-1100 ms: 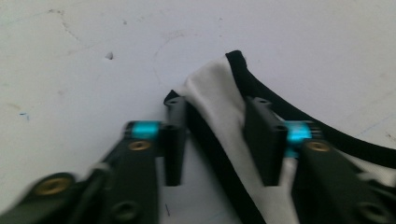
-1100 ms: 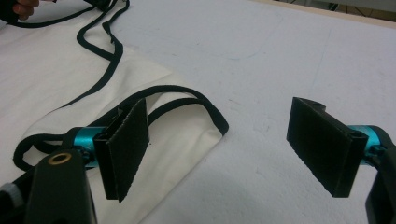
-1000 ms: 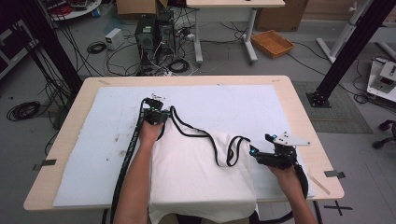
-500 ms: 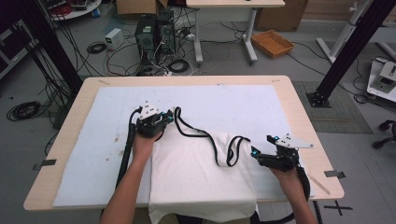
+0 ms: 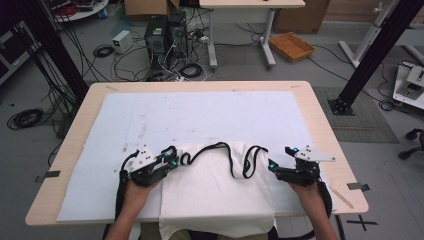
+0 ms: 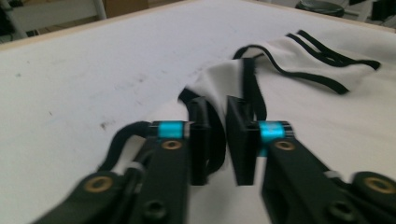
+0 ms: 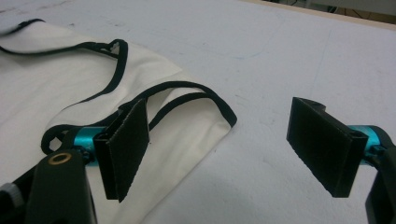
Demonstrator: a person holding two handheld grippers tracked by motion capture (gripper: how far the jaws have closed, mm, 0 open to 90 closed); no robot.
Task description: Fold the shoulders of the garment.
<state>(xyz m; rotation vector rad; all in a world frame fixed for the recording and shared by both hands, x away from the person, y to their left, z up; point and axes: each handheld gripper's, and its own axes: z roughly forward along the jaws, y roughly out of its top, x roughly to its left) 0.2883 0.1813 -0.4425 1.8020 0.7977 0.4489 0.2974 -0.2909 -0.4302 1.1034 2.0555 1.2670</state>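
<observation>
Wicker basket; PC towers; floor cables

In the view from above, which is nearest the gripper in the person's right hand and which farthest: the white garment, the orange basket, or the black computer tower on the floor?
From the right gripper:
1. White garment with black trim, right beside it on the table's near edge.
2. Orange basket, on the floor beyond the table's far right.
3. Black computer tower, on the floor beyond the far left.

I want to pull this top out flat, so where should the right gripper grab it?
Grab the top at its black-trimmed corner nearest the right gripper, coming in level from the right: that edge lies flat, just off its open jaws.
</observation>
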